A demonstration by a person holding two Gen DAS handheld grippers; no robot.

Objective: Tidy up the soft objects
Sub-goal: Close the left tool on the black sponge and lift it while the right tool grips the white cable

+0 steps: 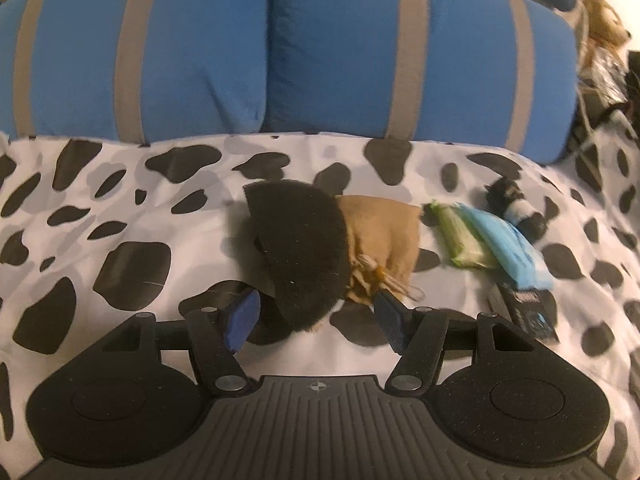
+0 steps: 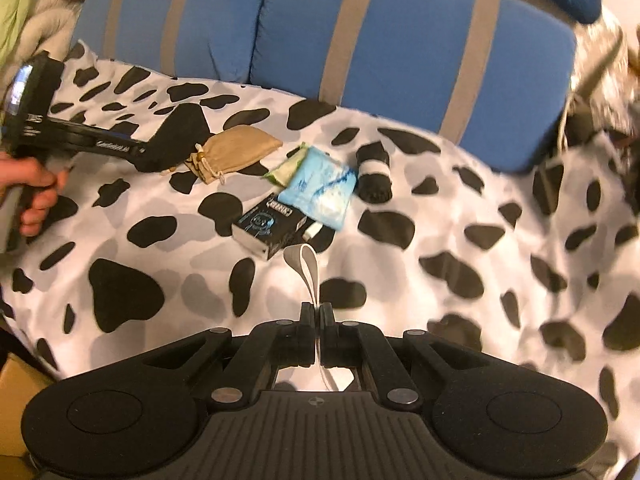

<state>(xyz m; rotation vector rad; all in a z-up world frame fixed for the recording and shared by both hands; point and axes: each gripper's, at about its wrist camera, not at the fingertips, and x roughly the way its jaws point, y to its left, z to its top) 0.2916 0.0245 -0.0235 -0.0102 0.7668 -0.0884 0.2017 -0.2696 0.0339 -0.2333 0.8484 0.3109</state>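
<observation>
Left wrist view looks down on a cow-print blanket (image 1: 120, 208) with two blue striped cushions (image 1: 280, 52) behind it, and the left gripper (image 1: 316, 316) has its jaws spread on either side of a black fuzzy plush piece (image 1: 300, 248). The blue pads sit near the plush's lower edge without visibly pressing it, so it looks like a grasp being lined up. Under and just beside the plush lies a tan drawstring pouch (image 1: 384, 236), then a green packet (image 1: 456, 236) touching a light blue packet (image 1: 508, 248), a rolled black-and-white sock (image 1: 516, 204) beyond them, and a black printed box (image 1: 528, 312) nearest the camera — a loose row, perhaps sorted so far. From the right wrist view, the right gripper (image 2: 316, 308) has its jaws pressed together, pinching a thin white strap (image 2: 308, 264) that loops up from between them; its far end trails toward the black box, though whether it is attached I cannot tell. At the left of that view a hand (image 2: 32, 188) holds the other tool's handle, aimed down at the pouch.
</observation>
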